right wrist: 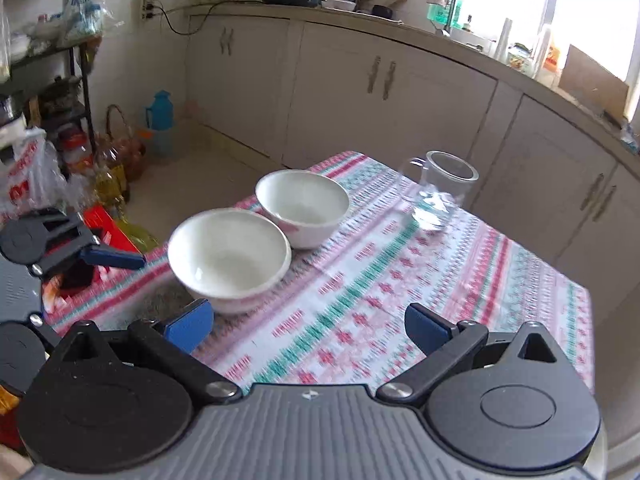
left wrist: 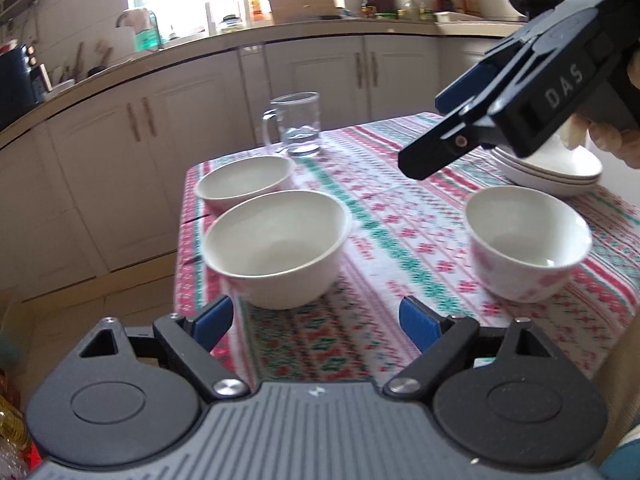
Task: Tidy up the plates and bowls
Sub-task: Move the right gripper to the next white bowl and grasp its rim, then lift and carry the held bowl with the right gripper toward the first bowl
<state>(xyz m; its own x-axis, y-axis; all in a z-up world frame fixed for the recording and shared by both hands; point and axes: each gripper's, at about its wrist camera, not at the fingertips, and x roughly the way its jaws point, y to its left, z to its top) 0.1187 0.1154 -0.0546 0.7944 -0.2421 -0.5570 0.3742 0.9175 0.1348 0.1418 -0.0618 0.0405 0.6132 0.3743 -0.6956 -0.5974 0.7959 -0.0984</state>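
Kitchen, pale cabinets along the back, and a small table [left wrist: 400,216] under a striped red-and-green cloth. Sitting on it: three bowls, a stack of plates [left wrist: 560,176] at the far right, and a glass mug [left wrist: 298,126] with a little water near the far edge.

Hovering low at the near edge, the left gripper [left wrist: 316,322], tongs spread wide and holding nothing, facing the gap between the near bowl [left wrist: 276,248] and the patterned bowl [left wrist: 524,244]. Behind the near bowl and just beside it, the far bowl [left wrist: 246,180].

Hanging over the table, the right gripper [right wrist: 308,326], tongs likewise apart and empty, looking down toward the two plain bowls.

Judging by this, plates gathered already, bowls not yet nested. Looking like a reach for a bowl: needing one finger inside the rim, one outside, a firm pinch, then a level lift onto another bowl, minding the mug.
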